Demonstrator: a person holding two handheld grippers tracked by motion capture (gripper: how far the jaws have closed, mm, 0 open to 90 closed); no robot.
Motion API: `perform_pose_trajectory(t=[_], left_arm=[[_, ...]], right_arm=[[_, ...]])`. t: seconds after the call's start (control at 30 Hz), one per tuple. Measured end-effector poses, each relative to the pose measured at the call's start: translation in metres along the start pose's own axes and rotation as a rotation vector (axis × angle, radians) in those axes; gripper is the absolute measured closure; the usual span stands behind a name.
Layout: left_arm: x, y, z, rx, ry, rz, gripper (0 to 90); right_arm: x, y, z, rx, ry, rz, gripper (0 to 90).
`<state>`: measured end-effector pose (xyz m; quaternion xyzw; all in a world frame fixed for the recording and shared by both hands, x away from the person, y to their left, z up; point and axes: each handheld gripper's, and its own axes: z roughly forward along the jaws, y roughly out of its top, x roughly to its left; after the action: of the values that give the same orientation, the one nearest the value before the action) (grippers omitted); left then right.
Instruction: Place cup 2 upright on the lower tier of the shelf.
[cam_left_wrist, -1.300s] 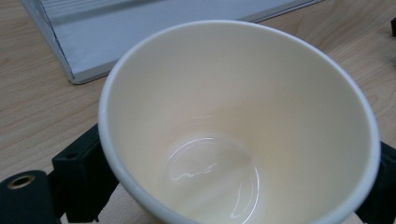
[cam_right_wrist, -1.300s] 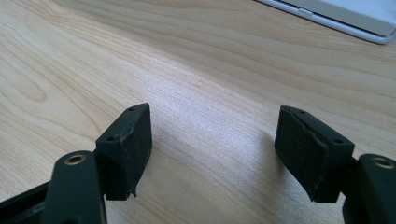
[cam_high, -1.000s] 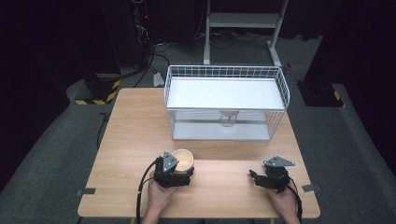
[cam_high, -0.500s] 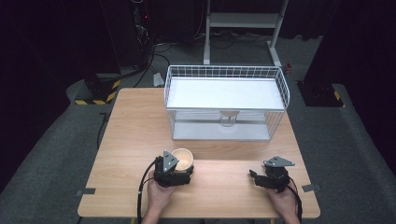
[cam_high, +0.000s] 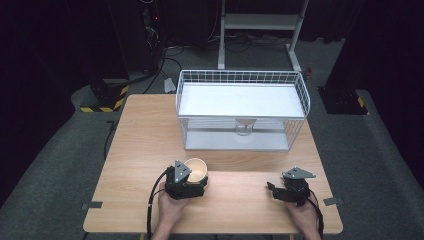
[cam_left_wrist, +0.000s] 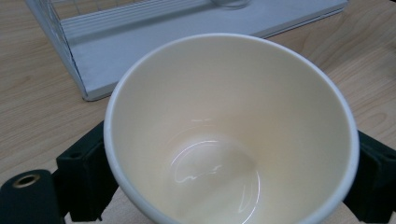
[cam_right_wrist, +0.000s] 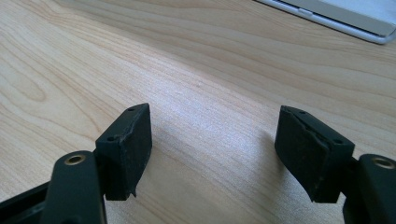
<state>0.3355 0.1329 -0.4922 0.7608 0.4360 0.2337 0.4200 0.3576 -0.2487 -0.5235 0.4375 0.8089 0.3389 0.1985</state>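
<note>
Cup (cam_left_wrist: 231, 126) clamped between left gripper (cam_high: 192, 181) jaws; right gripper (cam_right_wrist: 212, 154) jaws apart, empty. Nothing moved since earlier frame.

A rectangular table of light wood-grain laminate (cam_high: 140, 150) carries everything here. At its twelve o'clock edge, a little toward one o'clock, stands a white wire basket with a flat white floor panel (cam_high: 243, 101), its long side running across the tabletop. At about seven o'clock, near the front edge, a cream paper cup (cam_high: 196, 169) stands with its open mouth up, well apart from the basket. The board around five o'clock is bare wood grain.
</note>
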Motion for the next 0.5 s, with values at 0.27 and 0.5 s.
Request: perform_pose_trajectory(t=[0.27, 0.5], left_arm=[[-0.003, 0.007, 0.001, 0.002, -0.018, 0.006, 9.2], [-0.005, 0.013, 0.004, 0.007, -0.032, 0.013, 9.2]], right_arm=[[0.0, 0.0, 0.0, 0.0, 0.0, 0.001, 27.7], [0.0, 0.0, 0.0, 0.001, 0.001, 0.001, 26.8]])
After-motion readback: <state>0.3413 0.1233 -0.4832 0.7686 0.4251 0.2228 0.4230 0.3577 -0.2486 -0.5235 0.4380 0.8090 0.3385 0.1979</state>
